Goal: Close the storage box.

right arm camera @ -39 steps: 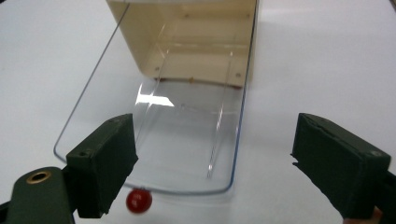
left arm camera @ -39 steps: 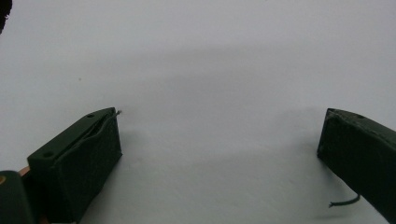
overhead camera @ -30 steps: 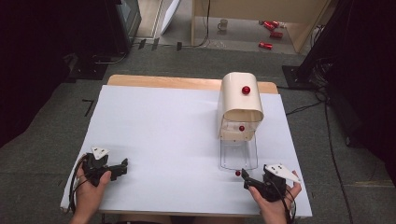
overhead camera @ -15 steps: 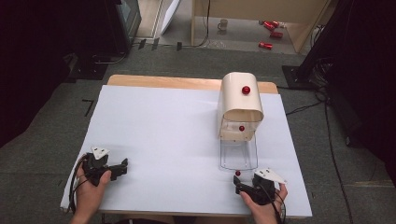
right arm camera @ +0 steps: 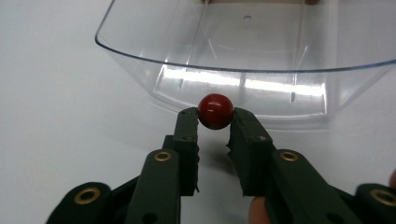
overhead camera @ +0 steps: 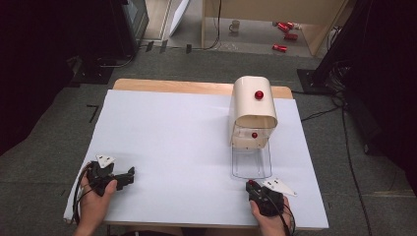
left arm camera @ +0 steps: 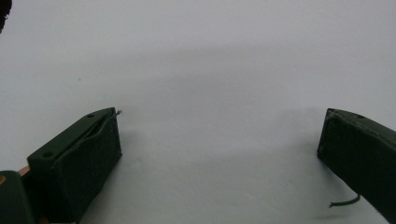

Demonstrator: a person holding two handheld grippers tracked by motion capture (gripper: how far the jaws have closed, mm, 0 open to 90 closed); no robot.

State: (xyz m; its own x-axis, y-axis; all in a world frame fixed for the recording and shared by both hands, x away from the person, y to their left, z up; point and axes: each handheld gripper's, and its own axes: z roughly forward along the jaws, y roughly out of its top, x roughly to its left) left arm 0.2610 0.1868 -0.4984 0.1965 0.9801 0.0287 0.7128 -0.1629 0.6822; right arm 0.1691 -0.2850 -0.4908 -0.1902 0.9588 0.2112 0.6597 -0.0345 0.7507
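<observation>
A small red ball (right arm camera: 215, 111) is pinched between the tips of my right gripper (right arm camera: 215, 122), which is shut on it just in front of a clear plastic drawer (right arm camera: 243, 51). From above, the right gripper (overhead camera: 255, 188) with the red ball (overhead camera: 251, 182) sits near the table's front edge, a little short of the pulled-out clear drawer (overhead camera: 251, 162). That drawer comes out of a cream cabinet (overhead camera: 253, 110) that carries a red knob (overhead camera: 258, 94) on top and another red knob (overhead camera: 254, 134) on its front. My left gripper (overhead camera: 129, 175) rests open at the front left, nothing between its fingers (left arm camera: 81, 158).
The white tabletop (overhead camera: 177, 137) spreads wide between the two hands. Beyond the table's far wooden edge lies grey floor with cables, a mug (overhead camera: 235, 25) and red cans (overhead camera: 284, 29). Dark equipment stands to both sides.
My right gripper has drawn back toward the front edge and left, carrying the red ball away from the drawer's front. The left gripper has barely shifted.
</observation>
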